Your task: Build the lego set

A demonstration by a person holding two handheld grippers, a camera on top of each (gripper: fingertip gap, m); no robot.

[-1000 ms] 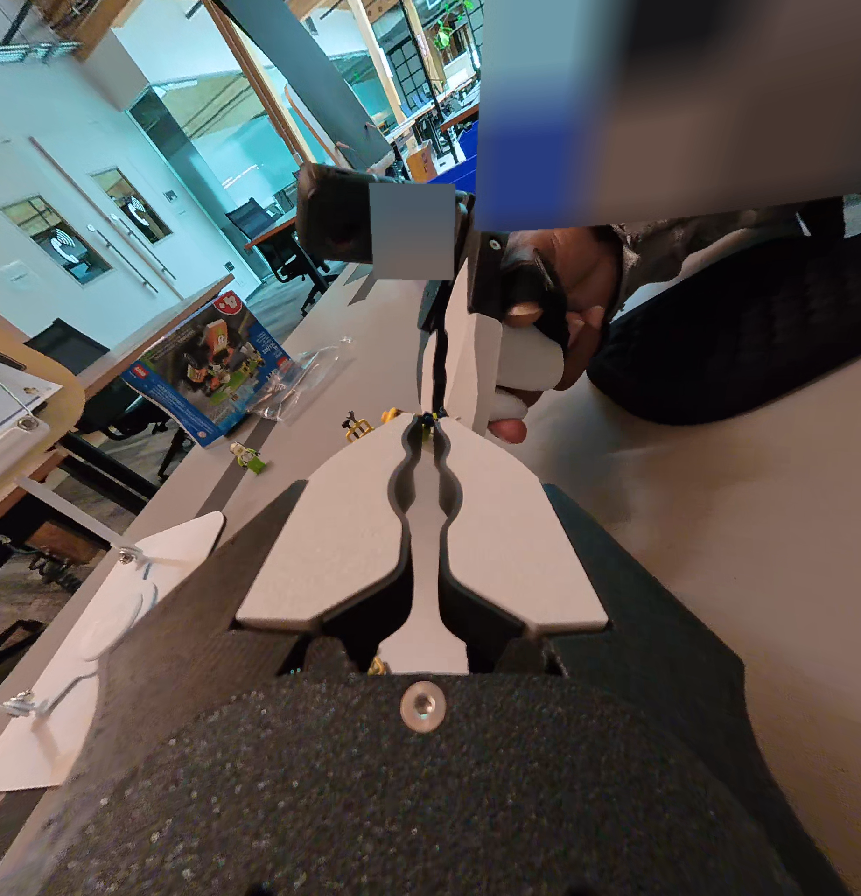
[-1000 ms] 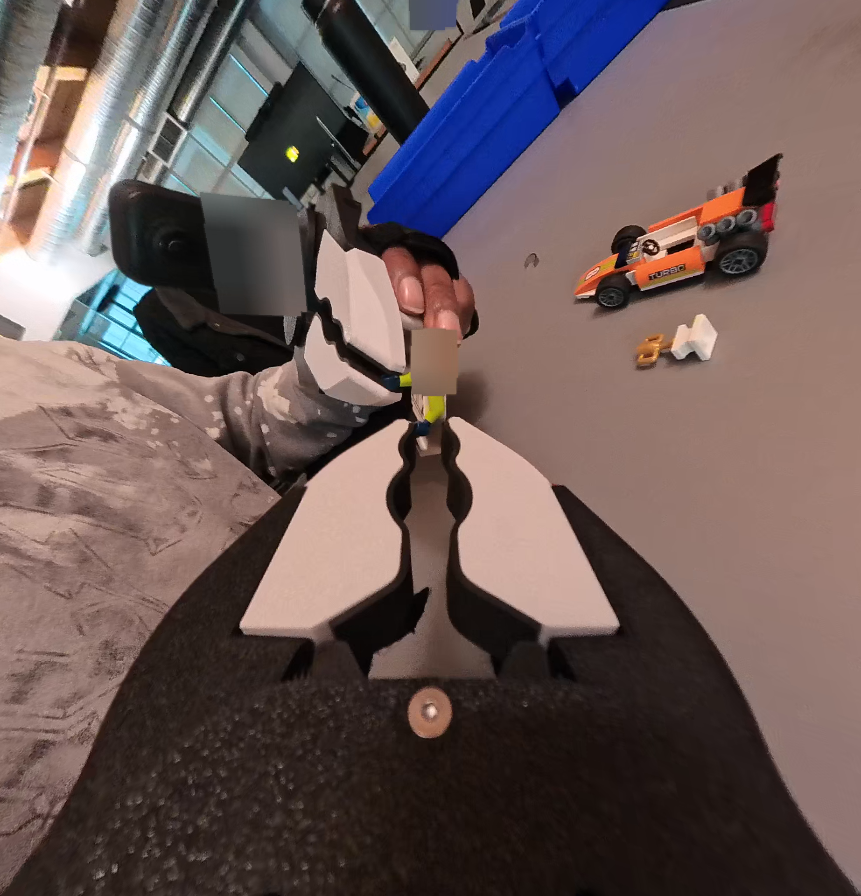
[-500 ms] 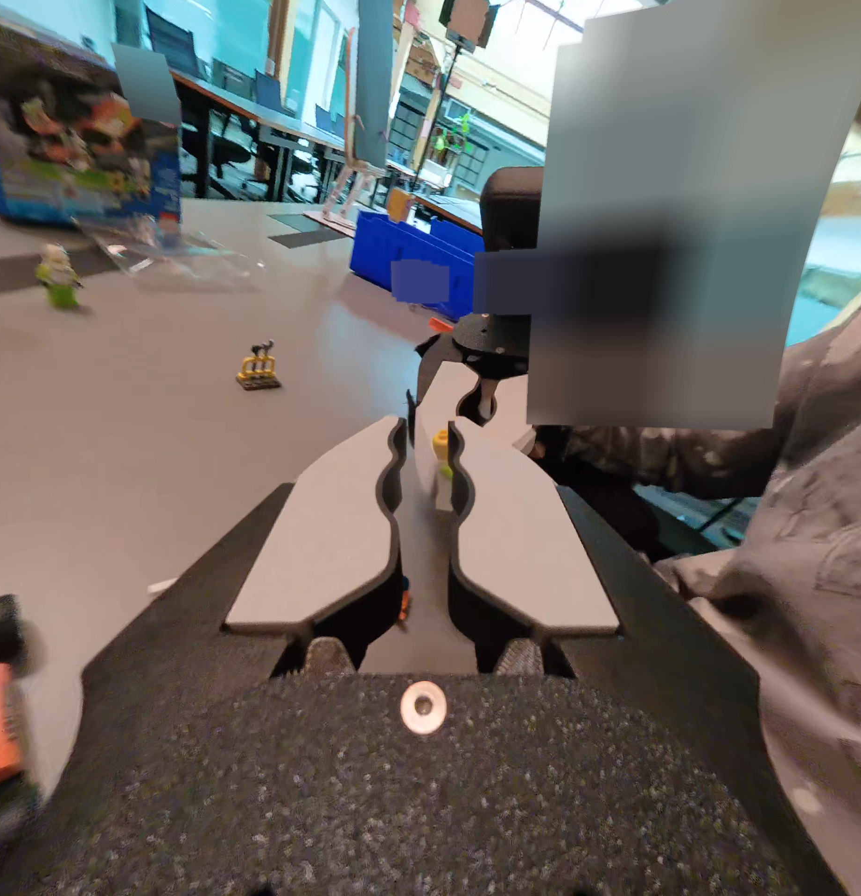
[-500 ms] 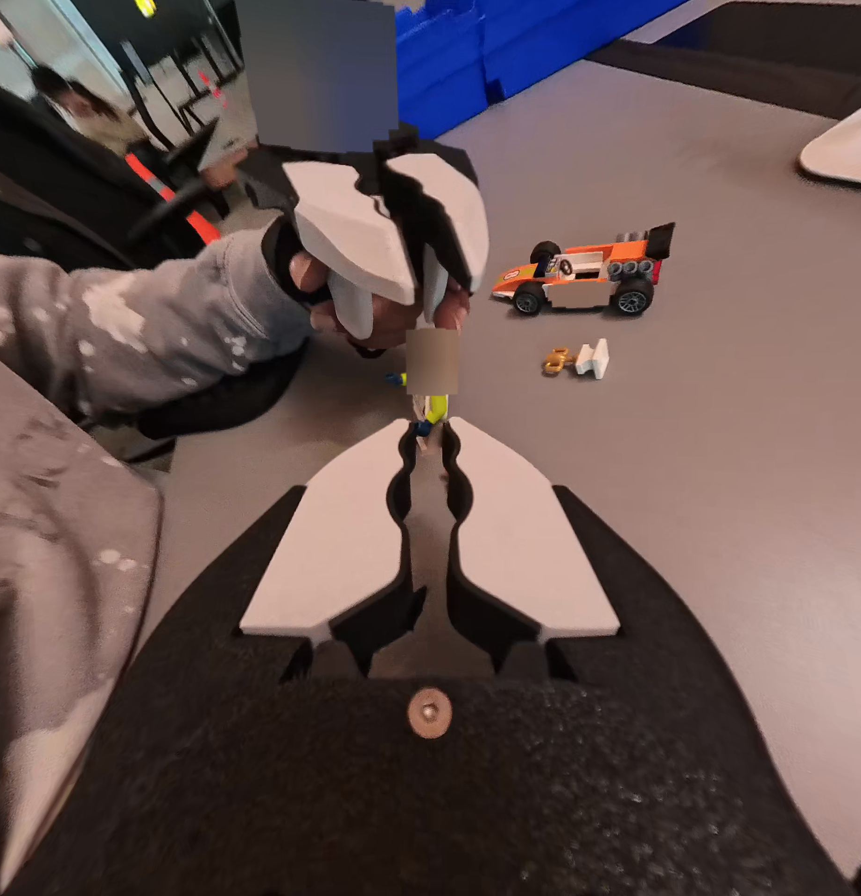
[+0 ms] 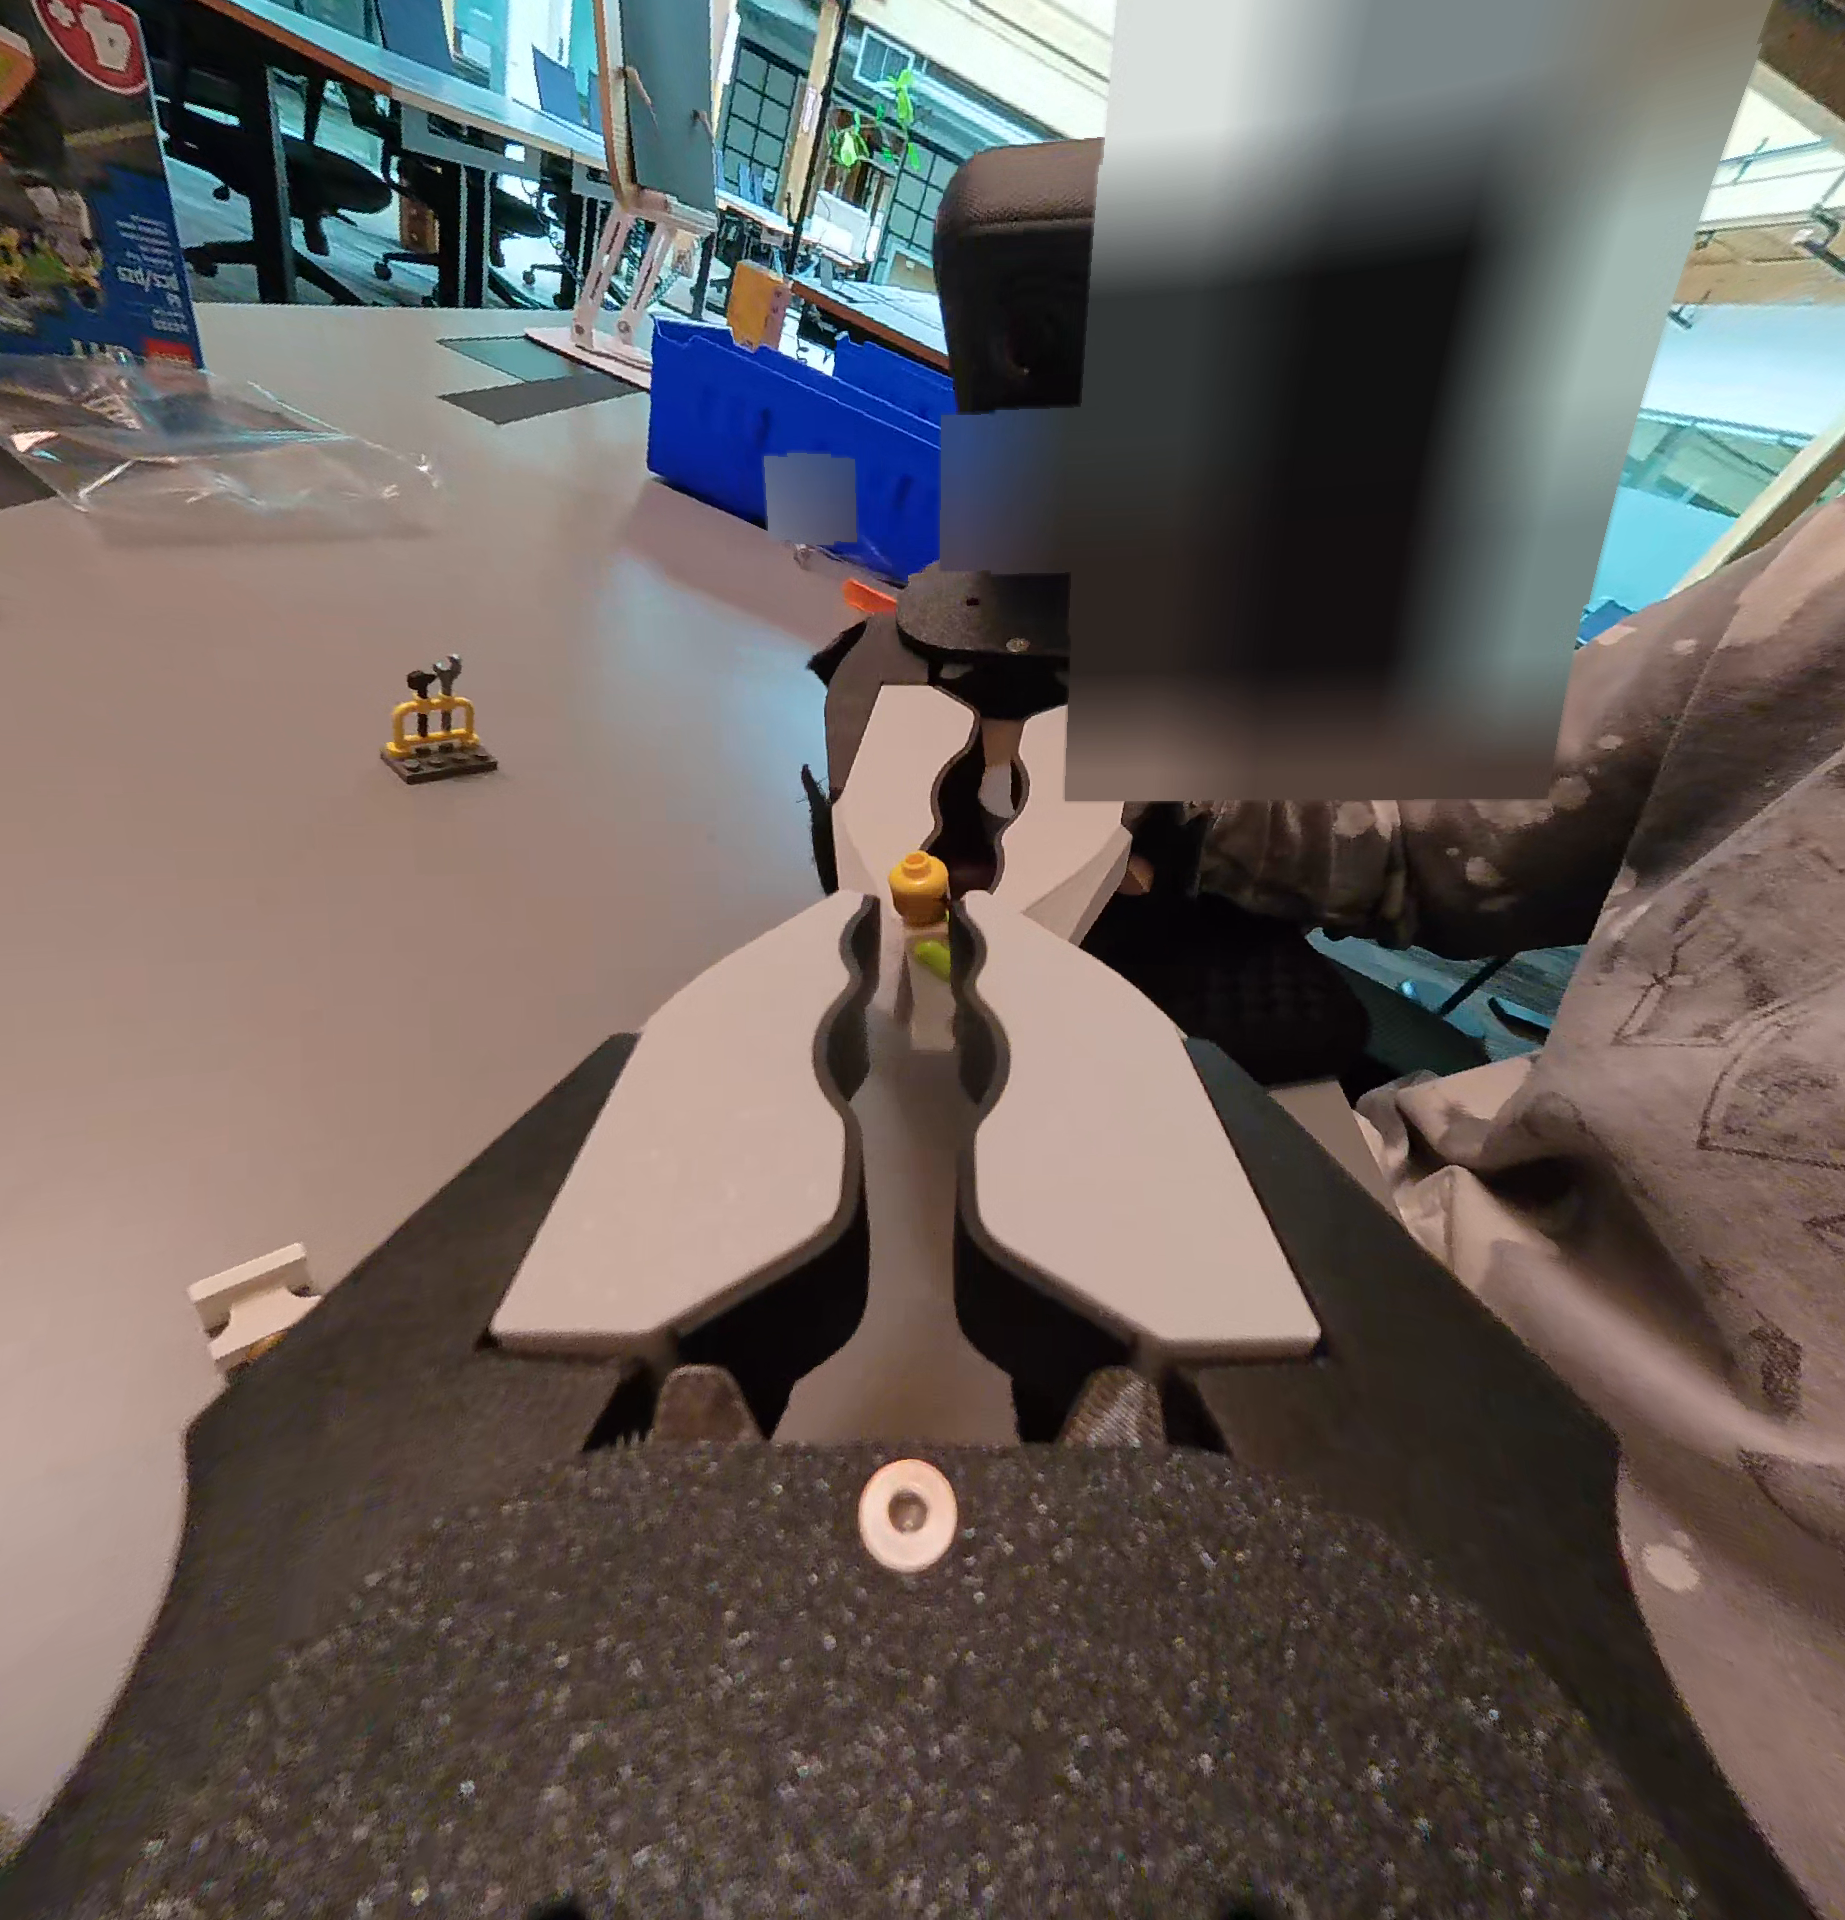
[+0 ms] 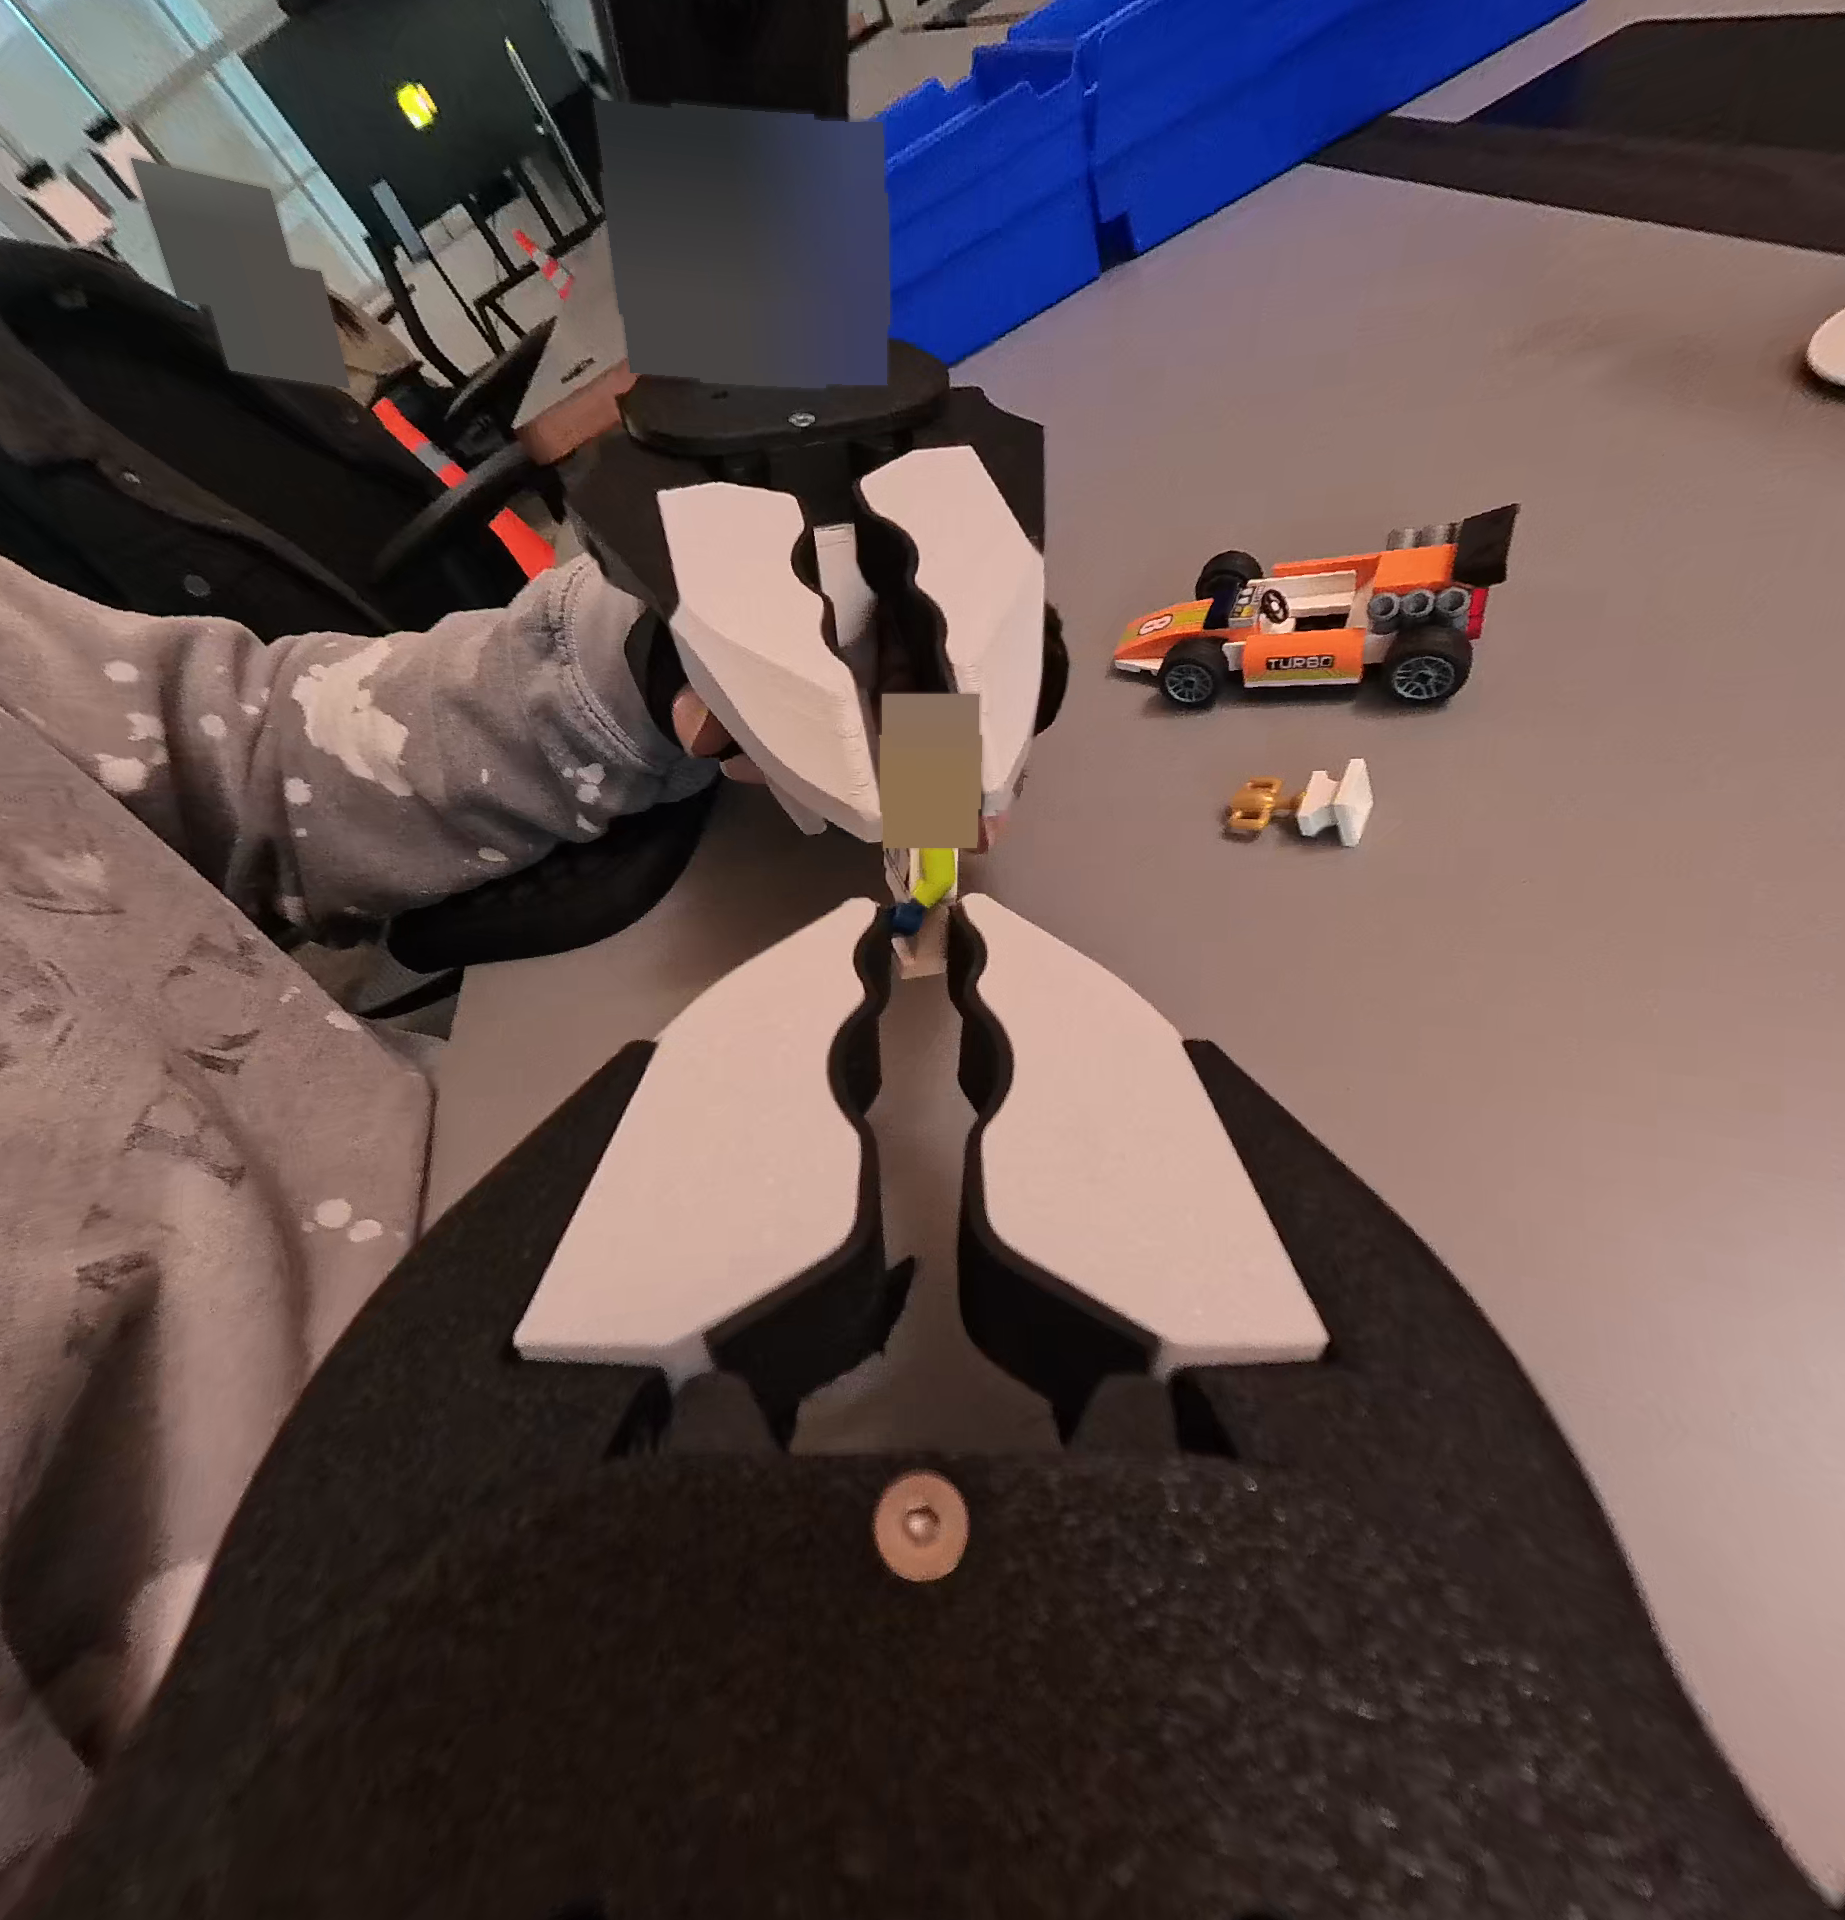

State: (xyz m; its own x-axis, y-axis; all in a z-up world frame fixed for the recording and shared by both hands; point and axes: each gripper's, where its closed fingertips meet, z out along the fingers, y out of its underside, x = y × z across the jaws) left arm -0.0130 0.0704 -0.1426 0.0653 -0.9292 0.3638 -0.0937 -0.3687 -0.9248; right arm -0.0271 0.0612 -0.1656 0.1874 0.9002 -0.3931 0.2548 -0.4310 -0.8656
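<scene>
My right tongs (image 6: 913, 914) pinched the little figure (image 6: 923, 904) by its legs, up off the counter (image 6: 1520, 1143), so my left tongs (image 5: 907, 914) could work near its head. Whether the left gripped, I couldn't tell. Race car (image 6: 1323, 623) well apart; open room.

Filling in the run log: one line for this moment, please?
step: minifigure assembly | right gripper: shut on minifigure | left gripper: at its head | orange race car: on table
</scene>
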